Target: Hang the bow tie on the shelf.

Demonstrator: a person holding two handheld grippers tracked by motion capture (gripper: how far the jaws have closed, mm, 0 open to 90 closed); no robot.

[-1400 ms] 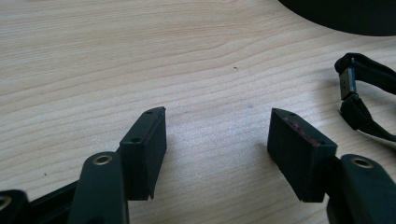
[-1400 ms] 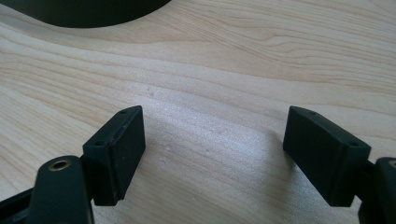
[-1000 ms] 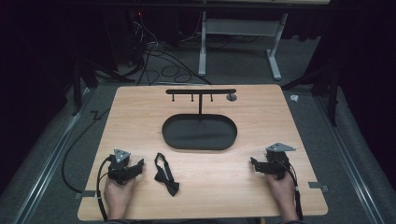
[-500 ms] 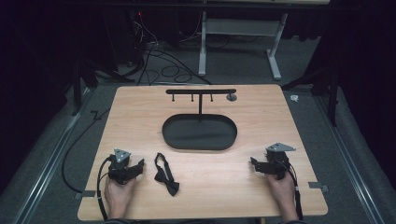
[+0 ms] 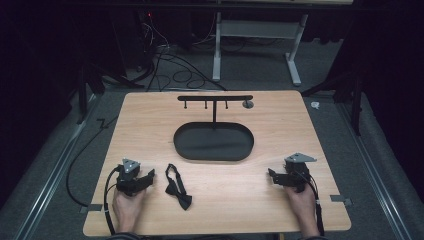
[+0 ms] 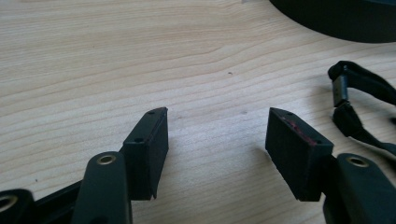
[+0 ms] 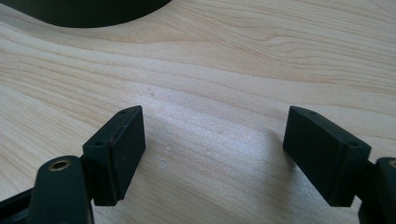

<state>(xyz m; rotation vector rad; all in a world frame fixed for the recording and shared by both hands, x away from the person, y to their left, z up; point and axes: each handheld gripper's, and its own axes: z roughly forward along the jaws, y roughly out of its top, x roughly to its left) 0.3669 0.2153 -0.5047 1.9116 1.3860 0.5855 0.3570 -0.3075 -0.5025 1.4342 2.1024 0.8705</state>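
Observation:
A black bow tie (image 5: 178, 187) with its strap lies flat on the wooden table (image 5: 280, 125) near the front, left of centre. My left gripper (image 5: 148, 176) rests on the table just left of it, open and holding nothing. The left gripper view puts the bow tie's strap (image 6: 357, 98) to the right of my open left gripper (image 6: 217, 128). My right gripper (image 5: 271, 176) rests near the front right, also open and apart from everything. Bare wood lies between the jaws of the right gripper (image 7: 212, 128).
A black oval tray (image 5: 185, 145) sits mid-table, with a black T-shaped hanger stand (image 5: 215, 98) rising behind it. A small round grey fitting (image 5: 247, 104) lies by the stand's right end. Cables trail from both grippers off the front edge.

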